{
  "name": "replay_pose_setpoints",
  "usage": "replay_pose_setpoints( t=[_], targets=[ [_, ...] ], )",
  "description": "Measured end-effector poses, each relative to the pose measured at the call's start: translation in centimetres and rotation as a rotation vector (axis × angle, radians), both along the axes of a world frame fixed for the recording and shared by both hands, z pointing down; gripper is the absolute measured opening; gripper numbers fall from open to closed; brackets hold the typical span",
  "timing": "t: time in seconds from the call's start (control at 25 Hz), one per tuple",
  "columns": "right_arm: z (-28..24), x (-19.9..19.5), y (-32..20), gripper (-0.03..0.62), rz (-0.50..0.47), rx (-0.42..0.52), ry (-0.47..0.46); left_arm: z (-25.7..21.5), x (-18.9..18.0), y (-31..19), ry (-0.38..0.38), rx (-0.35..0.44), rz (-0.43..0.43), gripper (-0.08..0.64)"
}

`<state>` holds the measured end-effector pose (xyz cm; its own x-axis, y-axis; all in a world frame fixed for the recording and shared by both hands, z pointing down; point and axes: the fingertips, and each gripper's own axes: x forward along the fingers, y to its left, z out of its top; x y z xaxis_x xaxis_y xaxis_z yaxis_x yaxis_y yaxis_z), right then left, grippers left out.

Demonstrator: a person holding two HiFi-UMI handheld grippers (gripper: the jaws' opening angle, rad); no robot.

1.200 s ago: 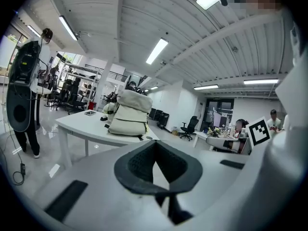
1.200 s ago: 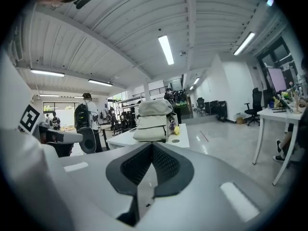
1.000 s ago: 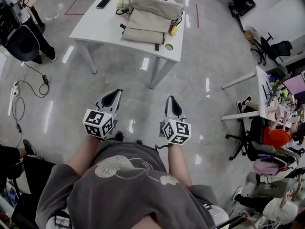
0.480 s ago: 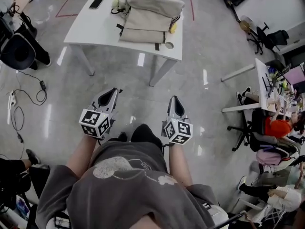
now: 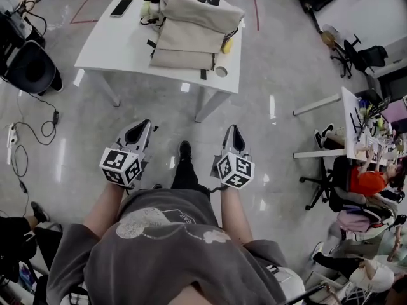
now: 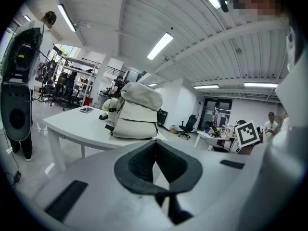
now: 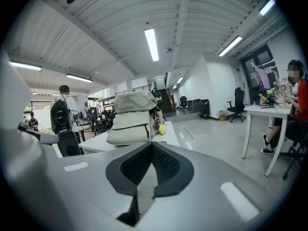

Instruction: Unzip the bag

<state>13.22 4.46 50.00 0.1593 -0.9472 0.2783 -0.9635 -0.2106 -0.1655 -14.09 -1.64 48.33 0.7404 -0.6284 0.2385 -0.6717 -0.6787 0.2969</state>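
A beige backpack (image 5: pixel 191 27) stands on a white table (image 5: pixel 121 40) at the top of the head view, still some way ahead of me. It also shows upright in the left gripper view as the backpack (image 6: pixel 137 112) and in the right gripper view as the backpack (image 7: pixel 132 117). My left gripper (image 5: pixel 141 129) and right gripper (image 5: pixel 233 134) are held out in front of my body over the floor, both shut with nothing between the jaws. Their tips, left gripper (image 6: pixel 155 142) and right gripper (image 7: pixel 150 146), point toward the bag.
A phone (image 5: pixel 121 7) lies at the table's far left; a yellow object (image 5: pixel 226 45) and a tape roll (image 5: pixel 220 71) sit by the bag's right side. Office chairs (image 5: pixel 28 62), floor cables (image 5: pixel 19 145) and desks with seated people (image 5: pixel 369 176) flank the glossy floor.
The table and bag have drawn nearer and shifted lower left in the head view as I walk forward. Both grippers have kept their shut pose and dropped slightly.
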Motion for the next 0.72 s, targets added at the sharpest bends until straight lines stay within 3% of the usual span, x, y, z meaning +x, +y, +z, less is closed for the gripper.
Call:
replay_pose_setpoints(
  t=[0.48,0.72],
  targets=[
    [-0.2,6.2,-13.8,0.000,-0.148,0.023,-0.031,-1.5,9.7,-9.6,-0.028,0.033,-0.014,0.006],
    [-0.3,9.0,-20.0,0.000,-0.221,0.019,-0.039,-1.1,14.7,-14.3,-0.045,0.006,-0.027,0.008]
  ],
)
